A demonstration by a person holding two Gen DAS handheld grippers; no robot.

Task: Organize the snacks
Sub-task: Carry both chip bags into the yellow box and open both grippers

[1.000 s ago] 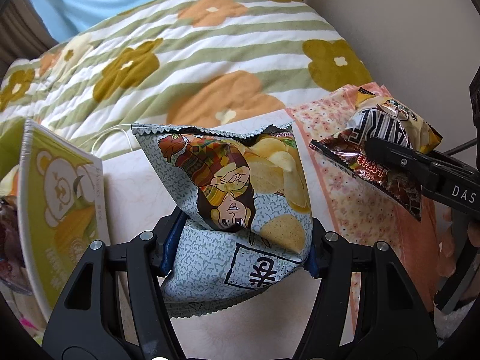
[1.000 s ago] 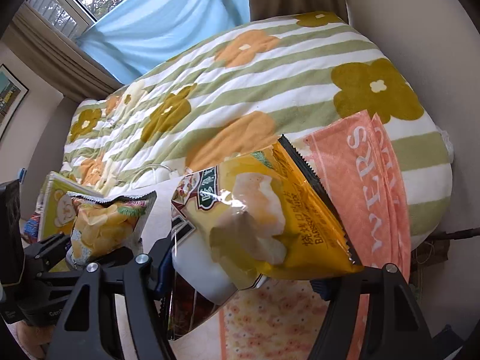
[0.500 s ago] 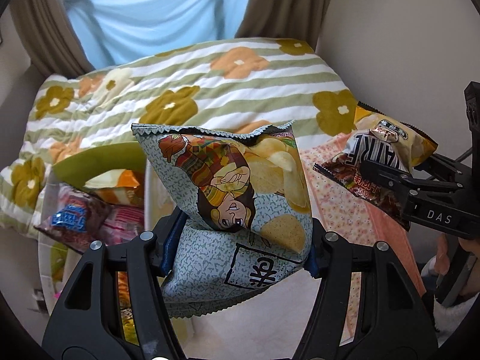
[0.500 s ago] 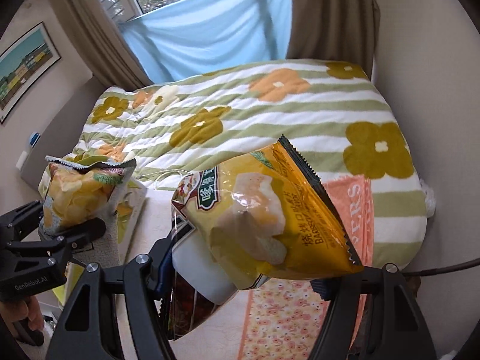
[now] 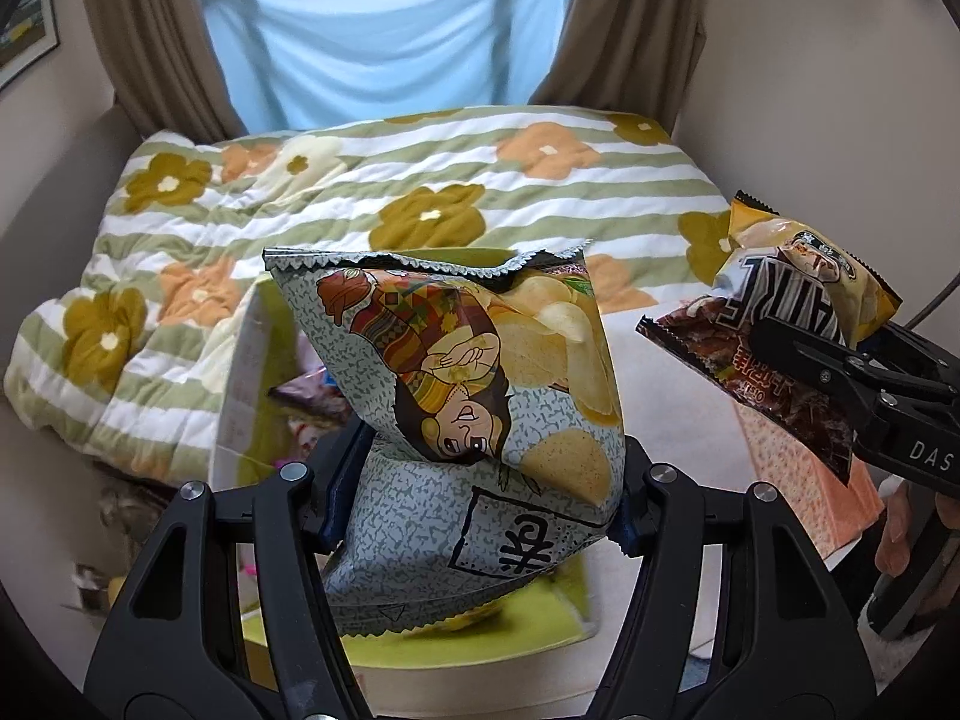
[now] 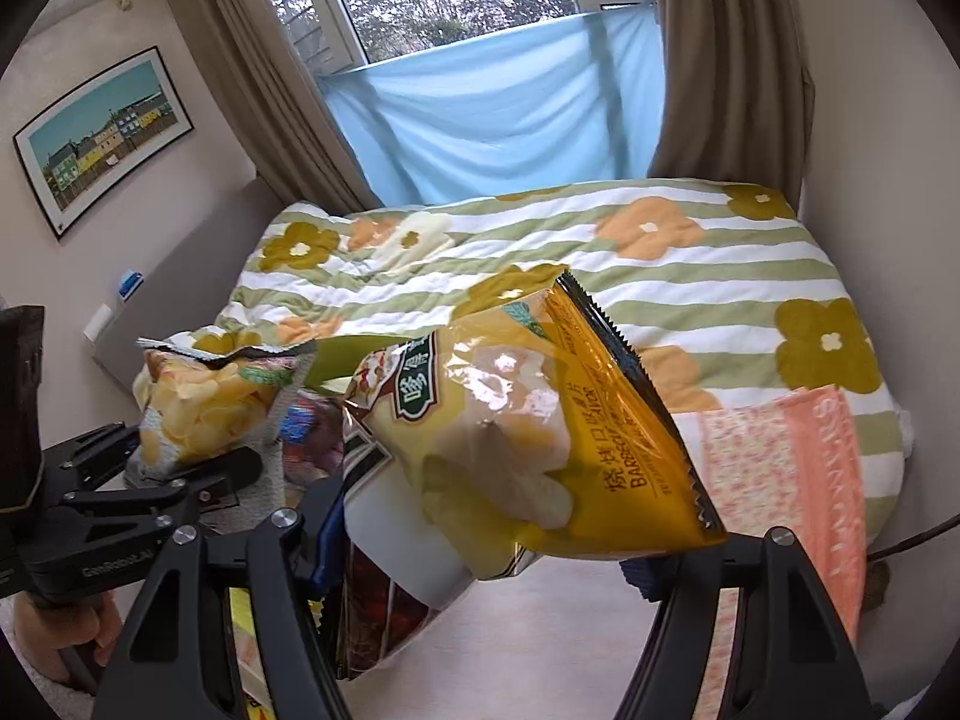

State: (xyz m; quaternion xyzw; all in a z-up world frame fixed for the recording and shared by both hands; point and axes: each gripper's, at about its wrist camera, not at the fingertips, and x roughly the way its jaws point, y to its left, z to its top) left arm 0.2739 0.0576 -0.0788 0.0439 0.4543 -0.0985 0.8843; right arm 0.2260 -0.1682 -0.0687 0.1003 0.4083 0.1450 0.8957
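My left gripper [image 5: 474,516] is shut on a grey-patterned chip bag [image 5: 474,396] with a cartoon figure, held in the air above a green and white box [image 5: 240,372] of snacks. That bag also shows in the right wrist view [image 6: 204,402]. My right gripper [image 6: 486,552] is shut on a yellow chip bag [image 6: 528,432] and a dark brown snack packet [image 6: 384,606] together. Both show in the left wrist view, the yellow bag [image 5: 840,282] above the brown packet [image 5: 774,384], to the right of my left gripper.
A bed with a striped flower quilt [image 5: 390,192] lies ahead. A pink floral cloth [image 6: 792,462] hangs at the right over the bed edge. Several snack packs [image 5: 312,396] lie in the box. Curtains and a window [image 6: 480,12] stand behind, with walls on both sides.
Both grippers have risen and tilted up with their bags still held. The box of snacks has come into view under the left bag; window and curtains now show.
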